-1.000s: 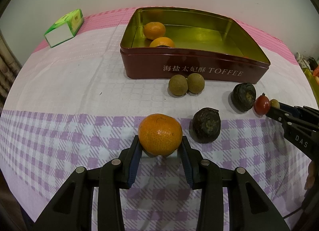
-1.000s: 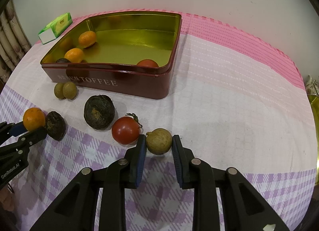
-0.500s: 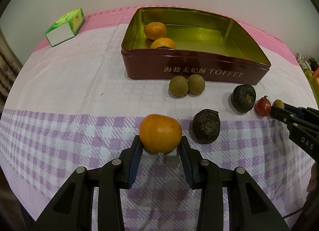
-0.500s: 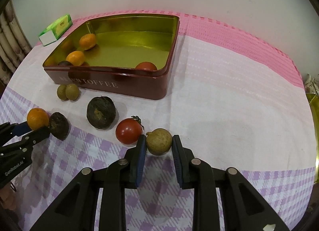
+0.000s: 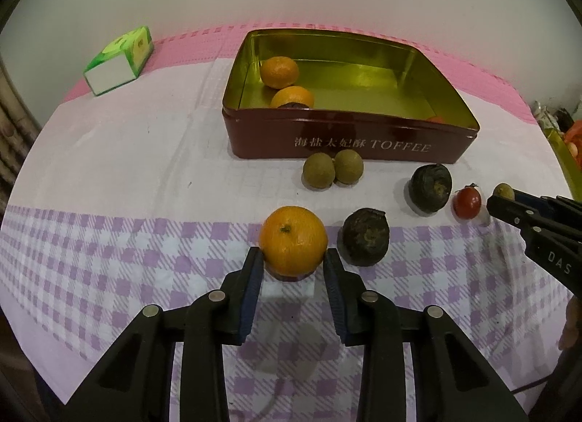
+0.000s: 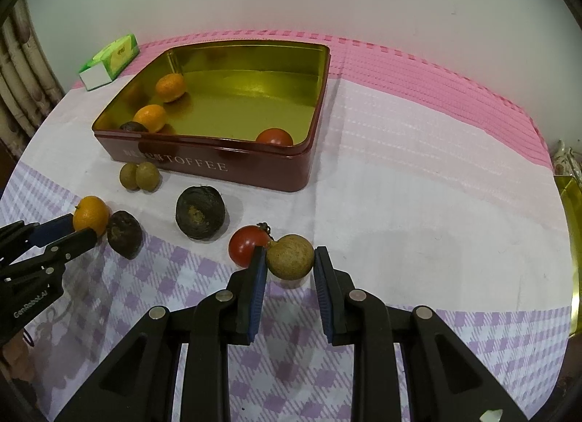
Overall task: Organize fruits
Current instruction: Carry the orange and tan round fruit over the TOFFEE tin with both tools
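Both fruits have come up off the checked cloth since a moment ago. Near the cloth's far edge sits the dark red rectangular toffee tin (image 6: 203, 162). The left gripper (image 5: 293, 269) pinches a round orange mandarin (image 5: 293, 240); the right gripper (image 6: 290, 263) pinches a small tan-brown longan (image 6: 290, 256).

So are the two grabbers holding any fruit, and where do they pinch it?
Left gripper pinches the tangerine by its two sides, lifted. Right gripper pinches the round tan fruit by its two sides.
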`<state>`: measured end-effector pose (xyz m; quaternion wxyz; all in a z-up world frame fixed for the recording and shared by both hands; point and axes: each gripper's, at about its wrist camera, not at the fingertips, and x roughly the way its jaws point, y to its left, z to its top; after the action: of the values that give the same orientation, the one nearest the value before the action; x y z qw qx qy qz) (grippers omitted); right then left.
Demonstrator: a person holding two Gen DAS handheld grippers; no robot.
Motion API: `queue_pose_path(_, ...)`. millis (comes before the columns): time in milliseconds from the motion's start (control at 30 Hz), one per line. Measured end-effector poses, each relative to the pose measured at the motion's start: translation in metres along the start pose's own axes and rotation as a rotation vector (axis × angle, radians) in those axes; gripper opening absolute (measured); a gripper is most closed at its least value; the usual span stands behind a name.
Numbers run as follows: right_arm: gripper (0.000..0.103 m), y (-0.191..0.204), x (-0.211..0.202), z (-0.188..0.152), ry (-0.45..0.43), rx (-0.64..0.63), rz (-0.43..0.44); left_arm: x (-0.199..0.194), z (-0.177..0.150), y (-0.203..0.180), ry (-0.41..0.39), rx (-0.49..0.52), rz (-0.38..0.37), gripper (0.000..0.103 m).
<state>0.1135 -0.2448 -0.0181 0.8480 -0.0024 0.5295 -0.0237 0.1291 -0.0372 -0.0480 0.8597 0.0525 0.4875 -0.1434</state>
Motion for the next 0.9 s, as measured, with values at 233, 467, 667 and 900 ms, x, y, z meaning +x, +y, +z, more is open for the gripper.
queue_pose_path(233,0.024,-0.002,0.003,-0.003,0.010,0.011,0.015,0.001,0.000,-0.003,-0.004,0.010,0.016,0.036)
queue_pose_path(467,0.024,-0.004,0.008,-0.004,0.017,0.020,0.030,0.013,0.007,-0.010,0.019,0.018,0.026,0.043)
queue_pose_path(667,0.024,-0.008,0.010,-0.004,0.019,0.022,0.028,0.019,0.015,-0.016,0.006,0.039,0.049,0.044)
queue_pose_path(900,0.024,-0.010,0.018,-0.006,0.037,0.032,0.035,0.021,0.018,-0.018,-0.012,0.049,0.050,0.042)
